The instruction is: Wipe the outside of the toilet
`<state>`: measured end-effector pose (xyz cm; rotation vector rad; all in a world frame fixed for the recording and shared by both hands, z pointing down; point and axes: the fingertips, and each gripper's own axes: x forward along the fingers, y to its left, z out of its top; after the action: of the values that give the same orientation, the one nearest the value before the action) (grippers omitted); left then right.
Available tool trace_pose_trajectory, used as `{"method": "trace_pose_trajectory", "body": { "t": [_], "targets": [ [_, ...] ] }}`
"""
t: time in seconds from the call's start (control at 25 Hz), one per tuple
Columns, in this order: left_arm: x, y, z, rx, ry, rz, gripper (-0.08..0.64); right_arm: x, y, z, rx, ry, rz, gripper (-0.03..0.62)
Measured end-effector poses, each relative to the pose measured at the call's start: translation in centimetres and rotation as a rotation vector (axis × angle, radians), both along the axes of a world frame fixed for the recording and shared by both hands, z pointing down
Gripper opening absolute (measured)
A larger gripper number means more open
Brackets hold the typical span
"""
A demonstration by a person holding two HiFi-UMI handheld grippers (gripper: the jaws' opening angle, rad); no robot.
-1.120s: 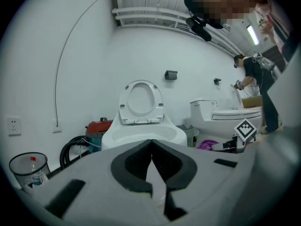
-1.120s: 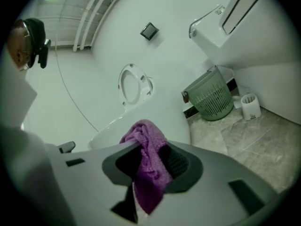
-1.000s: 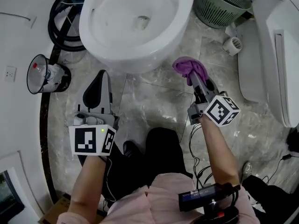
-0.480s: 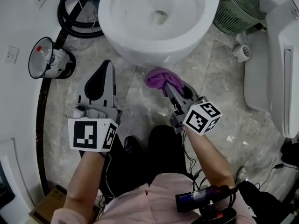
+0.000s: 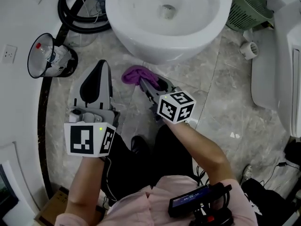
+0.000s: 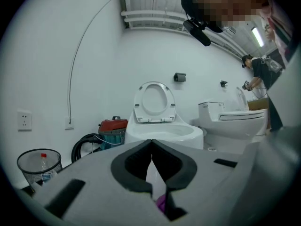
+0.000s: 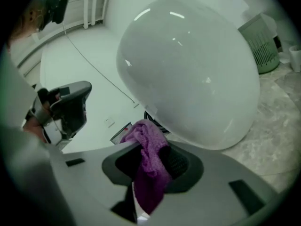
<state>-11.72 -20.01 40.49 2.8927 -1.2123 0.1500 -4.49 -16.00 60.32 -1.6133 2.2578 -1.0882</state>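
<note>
Swinging leftward since a second ago, the right gripper [image 5: 145, 83] is clamping a crumpled purple cloth [image 5: 134, 74] just beside the glossy white ceramic toilet bowl [image 5: 155, 48], mid-wipe. Next it likely needs pressing against the bowl's front. The left gripper [image 5: 102, 65] is hanging closed, empty.

A mesh bin [image 5: 66, 66] holds a bottle [image 5: 49, 54] beside a coiled black hose [image 5: 62, 14]; a green basket [image 5: 249, 6] stands well apart.

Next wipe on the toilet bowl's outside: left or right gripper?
Right. The right gripper is shut on the purple cloth and points at the toilet bowl, close to its outer front. The left gripper is shut with no cloth in it, so it looks worse placed.
</note>
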Motion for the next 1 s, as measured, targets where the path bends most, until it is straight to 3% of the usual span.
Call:
{"method": "trace_pose_trajectory", "body": {
  "t": [0.4,1.0],
  "targets": [
    [-2.0,-0.6,2.0,-0.042,-0.032,-0.006,0.009,-1.4,-4.0,6.3,-0.077,0.001,0.029,0.117],
    [-2.8,-0.9,2.1,-0.047,-0.076,-0.040,0.009,-2.6,-8.3,9.2,-0.126,-0.023,0.087,0.117]
  ]
}}
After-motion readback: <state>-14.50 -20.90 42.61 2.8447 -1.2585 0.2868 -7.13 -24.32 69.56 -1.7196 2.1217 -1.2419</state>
